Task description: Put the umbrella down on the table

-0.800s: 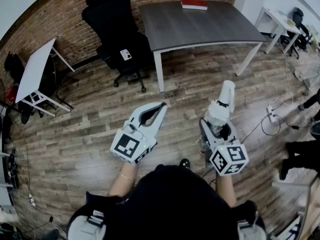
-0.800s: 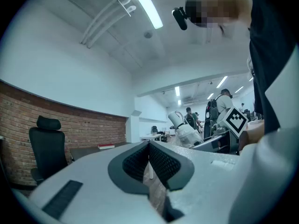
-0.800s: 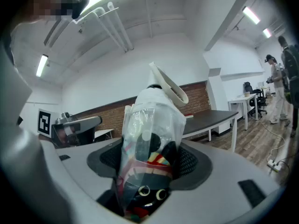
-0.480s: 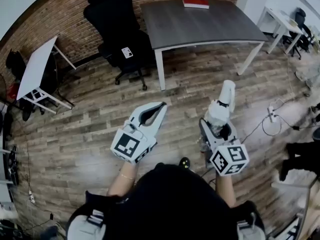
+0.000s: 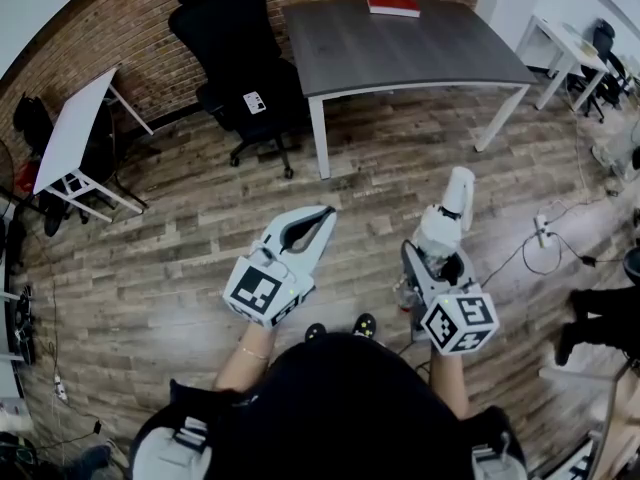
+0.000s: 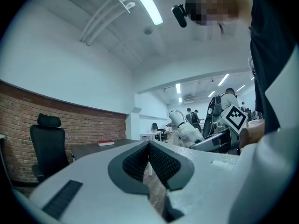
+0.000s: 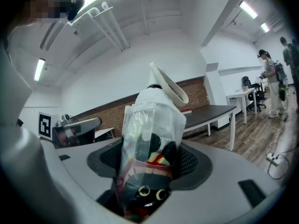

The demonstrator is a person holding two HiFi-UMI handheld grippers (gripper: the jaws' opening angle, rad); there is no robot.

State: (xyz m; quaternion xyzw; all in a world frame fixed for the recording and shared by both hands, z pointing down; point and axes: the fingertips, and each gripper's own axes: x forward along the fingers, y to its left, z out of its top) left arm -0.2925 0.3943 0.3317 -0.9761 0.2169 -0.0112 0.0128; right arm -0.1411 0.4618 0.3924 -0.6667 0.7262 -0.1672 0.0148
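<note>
My right hand-held gripper (image 7: 149,160) is closed on the folded umbrella (image 7: 152,120). Its pads press on the lower part, which is wrapped in a clear plastic sleeve (image 7: 140,125). The white handle (image 7: 169,88) sticks out forward past the jaws. I think I hold it near one end so that the long free part can reach the counter first when I lay it down. The jaws stand wide only because the bundle is thick.

In the head view the umbrella is in the air above the wooden floor (image 5: 180,228), well apart from the dark counter (image 5: 400,58). The counter stands ahead of me with a red book (image 5: 391,7) at its far edge. I judge that the near edge is the better place for the umbrella, away from the book.

My right hand points forward and slightly down. My left hand-held gripper (image 5: 322,214) is level beside it, jaws together and nothing between them. It has no job in this carry, so I hold it aside.
</note>
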